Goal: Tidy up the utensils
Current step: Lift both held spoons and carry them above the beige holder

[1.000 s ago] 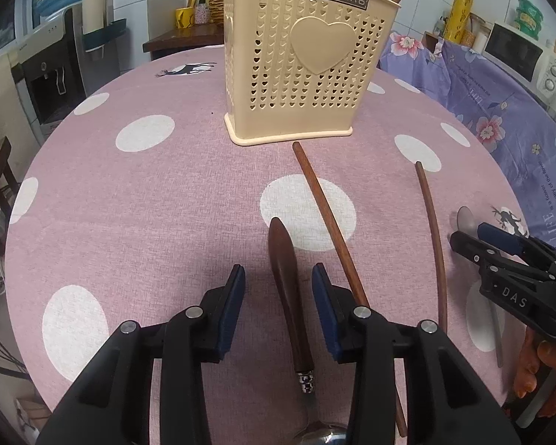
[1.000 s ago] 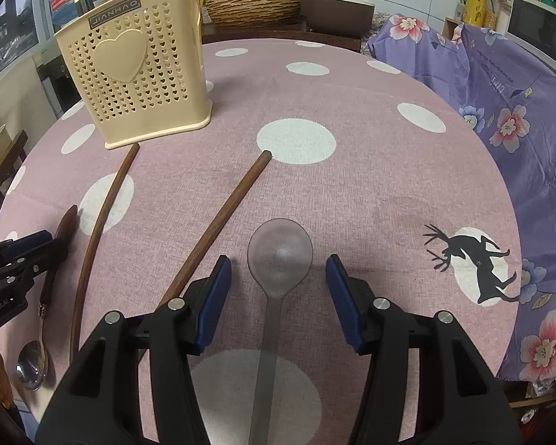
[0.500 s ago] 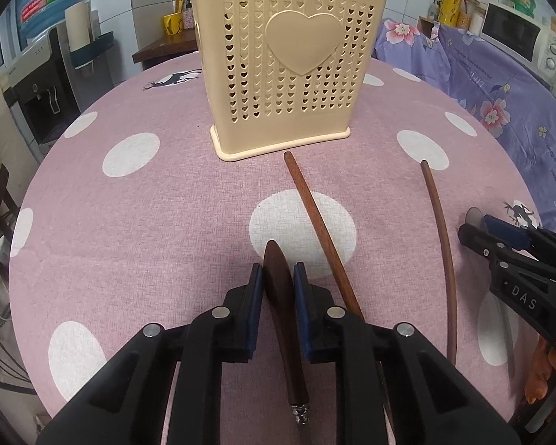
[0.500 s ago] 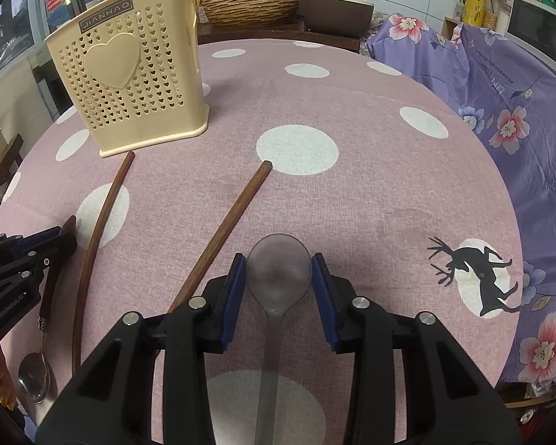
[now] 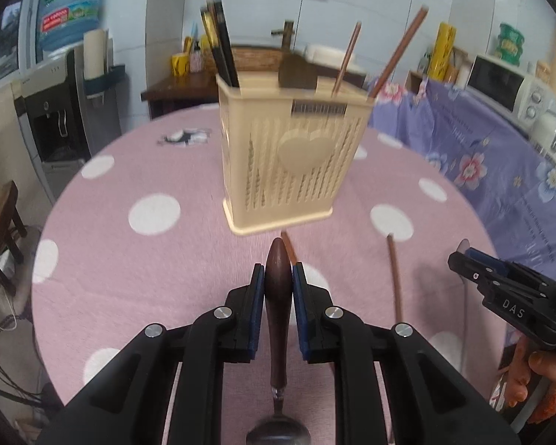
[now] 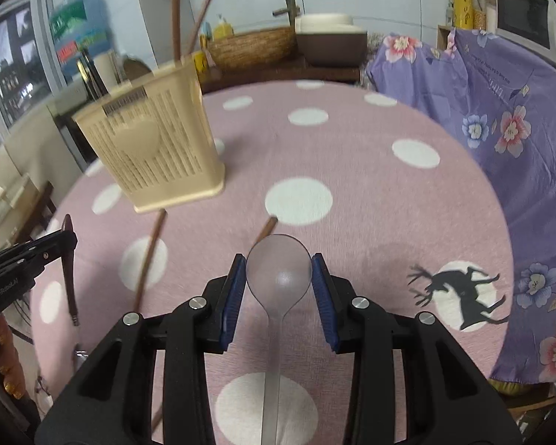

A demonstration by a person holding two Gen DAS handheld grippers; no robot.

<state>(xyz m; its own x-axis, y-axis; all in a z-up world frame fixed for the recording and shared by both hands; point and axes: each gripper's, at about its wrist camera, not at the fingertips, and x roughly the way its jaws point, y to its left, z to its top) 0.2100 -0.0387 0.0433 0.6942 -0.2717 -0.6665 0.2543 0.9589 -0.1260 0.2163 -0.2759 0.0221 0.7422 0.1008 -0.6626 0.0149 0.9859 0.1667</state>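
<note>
**Wooden handle and clear ladle, both gripped**

Left gripper [image 5: 278, 282] is clamped on the wooden-handled spoon [image 5: 277, 307]; only the right view shows the right gripper [image 6: 278, 278] pinching the clear ladle [image 6: 278, 272]. Utensil basket [image 5: 293, 159] stands ahead — two loose sticks [image 5: 394, 274] lie between, bare tablecloth [image 6: 389, 222] rightward.

Even, soft indoor light, moderately bright; shadows on the table faint. Motion blur smears the utensil basket [image 5: 293, 155] and everything behind it in both views; gripper bodies in front of it stay sharp. Strong fisheye bending, black vignette at corners.
</note>
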